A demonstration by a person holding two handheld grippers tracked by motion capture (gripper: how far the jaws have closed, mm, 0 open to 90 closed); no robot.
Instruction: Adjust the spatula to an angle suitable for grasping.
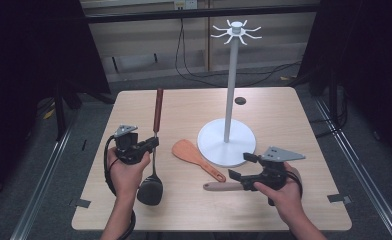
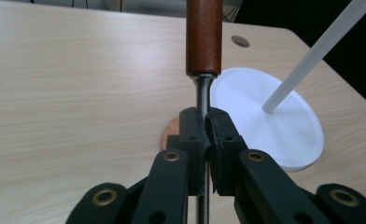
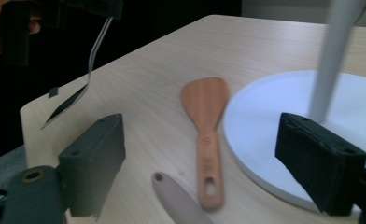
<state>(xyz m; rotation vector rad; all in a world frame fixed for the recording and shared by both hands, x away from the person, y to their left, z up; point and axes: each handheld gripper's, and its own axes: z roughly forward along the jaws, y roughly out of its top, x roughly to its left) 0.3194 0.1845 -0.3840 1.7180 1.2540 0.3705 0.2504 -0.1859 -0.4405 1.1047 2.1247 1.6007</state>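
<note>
Left gripper view: the left gripper [image 2: 204, 144] was clamped on the ladle's [image 1: 155, 145] metal shank just below its brown handle, the ladle apparently lifted off the table [image 1: 134, 107]. The right gripper [image 1: 244, 167] was held wide open above the beige spatula [image 1: 223, 186], beside the orange spatula [image 3: 205, 135] and white stand [image 1: 227, 135]

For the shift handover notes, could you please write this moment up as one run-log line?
left claw: shut on metal shank of brown-handled black ladle | right claw: open above beige spatula handle | orange wooden spatula: flat on table
</note>
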